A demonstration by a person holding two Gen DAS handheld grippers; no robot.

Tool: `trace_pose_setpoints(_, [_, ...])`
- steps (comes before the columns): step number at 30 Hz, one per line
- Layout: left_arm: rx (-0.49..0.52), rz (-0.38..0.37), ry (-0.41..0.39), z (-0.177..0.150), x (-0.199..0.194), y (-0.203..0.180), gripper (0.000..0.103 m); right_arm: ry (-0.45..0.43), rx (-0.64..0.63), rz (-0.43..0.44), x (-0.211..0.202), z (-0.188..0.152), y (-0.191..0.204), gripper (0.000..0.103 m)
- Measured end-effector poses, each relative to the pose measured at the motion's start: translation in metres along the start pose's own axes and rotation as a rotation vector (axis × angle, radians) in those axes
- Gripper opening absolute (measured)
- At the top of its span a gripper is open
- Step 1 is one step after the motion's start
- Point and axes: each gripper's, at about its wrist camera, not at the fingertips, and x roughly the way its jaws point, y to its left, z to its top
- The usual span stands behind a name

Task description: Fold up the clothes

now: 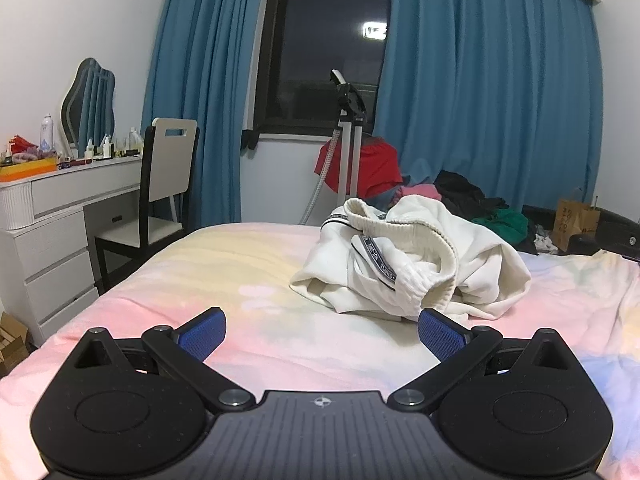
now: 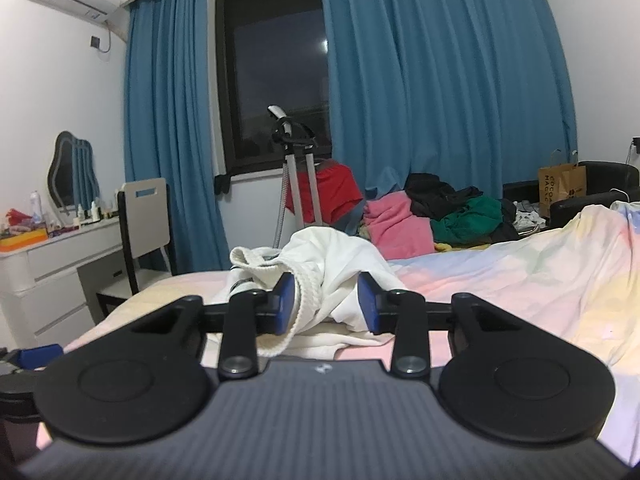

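A crumpled white garment (image 1: 412, 256) with ribbed cuffs and black-trimmed bands lies in a heap on the pastel bed sheet (image 1: 224, 264). My left gripper (image 1: 322, 332) is open and empty, low over the sheet, just short of the heap's near edge. In the right wrist view the same white garment (image 2: 320, 264) bunches between my blue pads (image 2: 285, 300). My right gripper (image 2: 326, 304) stands open around a ribbed fold of it, pads on either side; I cannot tell whether they touch the cloth.
A pile of clothes (image 2: 440, 212), pink, green, black and red, lies beyond the bed's far edge by the blue curtains. A garment steamer stand (image 1: 348, 140) stands behind the heap. A white dresser (image 1: 60, 216) and chair (image 1: 160, 192) stand at left. A paper bag (image 2: 560, 188) stands at right.
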Motion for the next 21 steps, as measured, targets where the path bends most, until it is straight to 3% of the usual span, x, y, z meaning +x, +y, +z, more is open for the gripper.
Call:
trace_pose_setpoints(7, [-0.007,-0.007,-0.011,-0.002,-0.002,-0.001,0.103,-0.013,0.009,0.017,-0.009,0.004,-0.001,0.033])
trace_pose_setpoints(12, [-0.002,-0.056,0.011,-0.008,0.004,-0.006,0.103,0.001,0.046,-0.004,-0.01,0.006,-0.008,0.033])
trace_pose_setpoints(18, [0.066,-0.1,0.116,-0.011,0.057,-0.038,0.103,0.041,0.101,-0.055,-0.008,0.005,-0.017,0.033])
trace_pose_setpoints(21, [0.053,-0.09,0.127,-0.007,0.097,-0.05,0.103,0.059,0.078,-0.098,-0.005,0.005,-0.018,0.033])
